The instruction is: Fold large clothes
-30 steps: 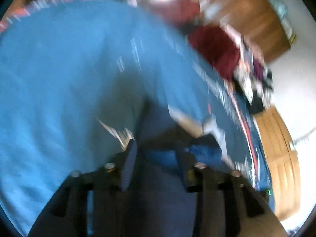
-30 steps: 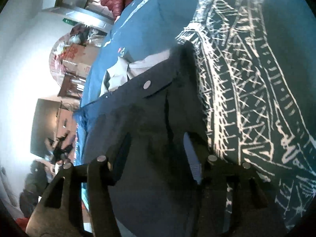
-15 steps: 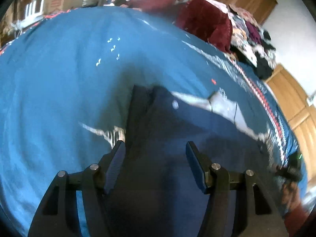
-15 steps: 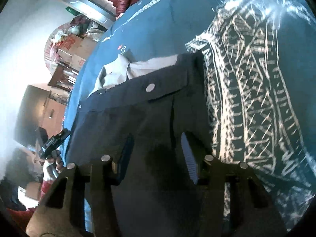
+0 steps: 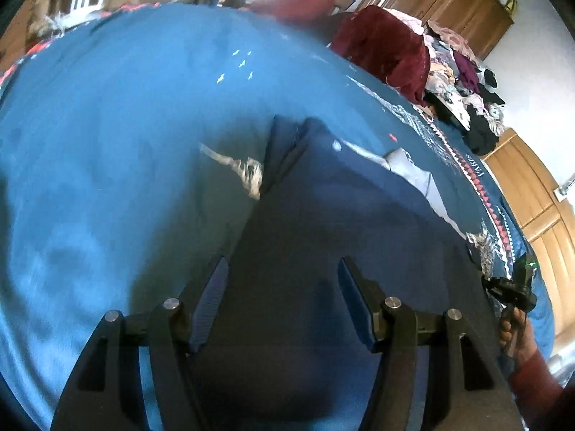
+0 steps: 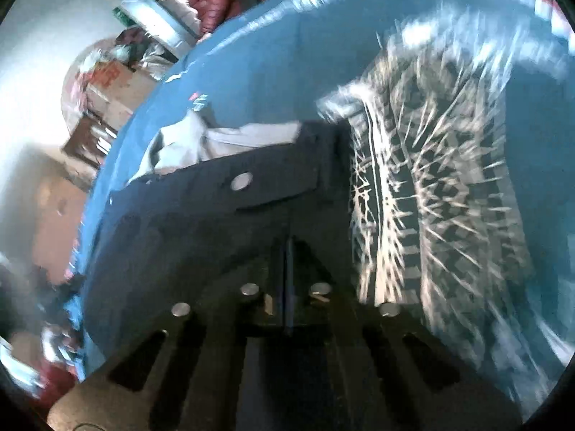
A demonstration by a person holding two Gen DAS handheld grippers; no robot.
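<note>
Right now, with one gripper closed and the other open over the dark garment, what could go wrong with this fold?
1. The right gripper is shut, apparently on the dark navy garment, while the left gripper hangs open above it; pulling on one side alone may skew the fold.
2. The pale lining sticks out at the waistband and could bunch.
3. The right view is motion-blurred, so a fast pull might drag the blue bedspread.

right tool | was spread, now pinched together on dark trousers | view blurred
</note>
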